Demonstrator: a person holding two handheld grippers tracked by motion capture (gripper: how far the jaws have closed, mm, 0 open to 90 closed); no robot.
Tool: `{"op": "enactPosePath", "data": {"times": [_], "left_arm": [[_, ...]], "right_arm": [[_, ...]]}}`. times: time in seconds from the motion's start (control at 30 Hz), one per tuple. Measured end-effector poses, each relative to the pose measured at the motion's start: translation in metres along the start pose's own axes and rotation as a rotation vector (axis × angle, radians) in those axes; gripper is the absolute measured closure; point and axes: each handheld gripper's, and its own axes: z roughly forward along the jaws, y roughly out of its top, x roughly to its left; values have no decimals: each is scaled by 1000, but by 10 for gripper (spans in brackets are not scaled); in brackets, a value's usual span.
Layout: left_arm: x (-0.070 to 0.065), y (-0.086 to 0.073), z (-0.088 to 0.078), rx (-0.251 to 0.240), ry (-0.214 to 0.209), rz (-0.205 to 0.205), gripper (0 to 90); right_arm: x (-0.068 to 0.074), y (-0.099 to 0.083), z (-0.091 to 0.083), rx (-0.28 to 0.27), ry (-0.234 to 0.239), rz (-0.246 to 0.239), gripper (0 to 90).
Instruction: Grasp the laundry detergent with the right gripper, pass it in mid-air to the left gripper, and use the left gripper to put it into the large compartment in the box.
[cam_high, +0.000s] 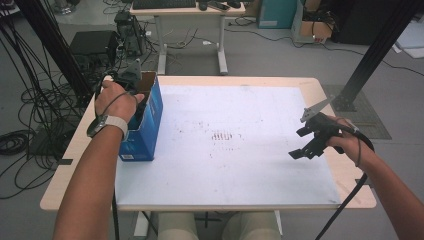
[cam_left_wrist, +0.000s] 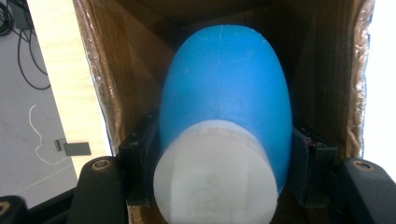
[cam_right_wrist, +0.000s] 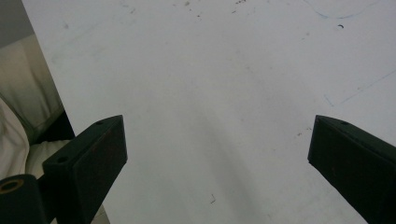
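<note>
The box (cam_high: 146, 125) stands at the table's (cam_high: 320, 90) left edge, its cardboard walls close on both sides of the left gripper (cam_left_wrist: 224, 186), which reaches down inside and pinches a blue bulb (cam_left_wrist: 224, 88) with a white end. The white sheet (cam_high: 240, 165) lies bare across the middle. The right gripper (cam_high: 306, 145) hovers near the right edge, jaws spread, angled down and leftward.

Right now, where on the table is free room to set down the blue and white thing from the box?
The white mat is bare from the blue box across to the right tool, which hangs open at its right edge. It is crowded only at the left, where the left tool grips the blue and white object inside the box.
</note>
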Motion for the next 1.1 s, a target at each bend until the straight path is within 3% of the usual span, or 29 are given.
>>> {"op": "enactPosePath", "data": {"times": [0.8,0.9,1.1], "left_arm": [[1,-1,0,0,-3,0,376],[2,-1,0,-3,-10,0,376],[4,-1,-1,-10,-33,-7,368]], "right_arm": [[0,1,1,-5,0,-7,48],[-2,1,2,-21,4,-36,48],[-2,0,2,-17,3,-27,47]]}}
